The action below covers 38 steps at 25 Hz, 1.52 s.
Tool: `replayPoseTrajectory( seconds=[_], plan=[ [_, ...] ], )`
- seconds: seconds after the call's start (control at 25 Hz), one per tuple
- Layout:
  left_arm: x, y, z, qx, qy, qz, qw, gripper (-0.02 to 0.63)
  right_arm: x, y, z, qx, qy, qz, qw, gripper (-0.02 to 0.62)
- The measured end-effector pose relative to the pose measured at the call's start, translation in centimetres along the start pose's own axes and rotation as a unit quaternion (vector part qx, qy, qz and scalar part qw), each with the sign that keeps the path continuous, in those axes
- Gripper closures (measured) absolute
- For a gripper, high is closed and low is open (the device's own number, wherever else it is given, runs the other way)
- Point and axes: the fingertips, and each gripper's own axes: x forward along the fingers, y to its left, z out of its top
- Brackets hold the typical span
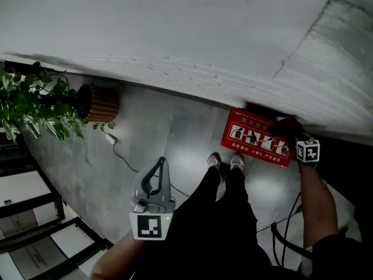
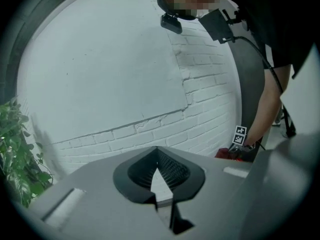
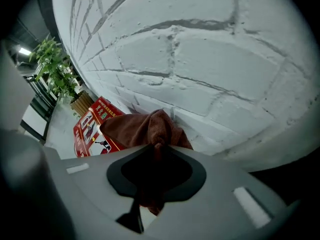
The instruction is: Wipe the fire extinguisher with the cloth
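A red fire extinguisher box (image 1: 256, 137) with white pictograms stands on the floor against the white brick wall. My right gripper (image 1: 291, 132) hangs over the box's right end, pointing steeply down, shut on a dark red cloth (image 1: 285, 123). In the right gripper view the cloth (image 3: 145, 126) bunches out of the right gripper (image 3: 159, 146), close to the wall and above the box (image 3: 92, 126). My left gripper (image 1: 160, 160) is held apart at the lower left; its tips meet with nothing between them, as the left gripper view (image 2: 156, 149) shows. No extinguisher cylinder is visible.
A leafy plant (image 1: 35, 101) in a wooden-slat pot (image 1: 102, 102) stands at the left by the wall. A thin cable (image 1: 125, 156) runs over the grey floor. The person's legs and shoes (image 1: 224, 162) stand just left of the box. Dark shelving (image 1: 35, 214) fills the lower left.
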Motion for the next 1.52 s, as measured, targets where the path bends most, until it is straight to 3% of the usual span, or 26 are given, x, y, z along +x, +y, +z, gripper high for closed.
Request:
replayPoseTrajectory(
  seconds=[0.28, 0.4, 0.56, 0.76, 1.12, 1.32, 1.52],
  plan=[
    [0.3, -1.1, 0.0, 0.002, -0.001, -0.01, 1.0, 0.606, -2.0, -4.3, -3.2, 0.077, 0.008, -0.053, 0.996, 0.545],
    [0.1, -1.2, 0.0, -0.01, -0.006, -0.004, 0.9999, 0.606, -3.0, -3.3, -2.2, 0.058, -0.022, -0.049, 0.997, 0.546],
    [-0.4, -0.9, -0.3, -0.013, -0.003, 0.004, 0.9999, 0.606, -2.5, 2.6, 2.0, -0.01, -0.067, 0.001, 0.998, 0.549],
    [-1.5, 0.2, -0.8, -0.017, 0.003, 0.027, 0.9995, 0.606, -0.4, 12.0, 7.7, -0.07, -0.104, 0.088, 0.988, 0.549],
    [-4.6, 3.6, -1.9, -0.024, 0.019, 0.096, 0.995, 0.606, 6.0, 26.7, 10.6, -0.147, -0.066, 0.194, 0.968, 0.551],
    [-7.5, 5.3, -2.8, -0.015, 0.043, 0.13, 0.9905, 0.606, 8.7, 30.2, 10.3, -0.156, -0.037, 0.212, 0.964, 0.551],
    [-8.3, 5.8, -3.2, -0.019, 0.041, 0.14, 0.9892, 0.606, 10.1, 29.1, 8.9, -0.142, 0.006, 0.2, 0.97, 0.551]
  ],
)
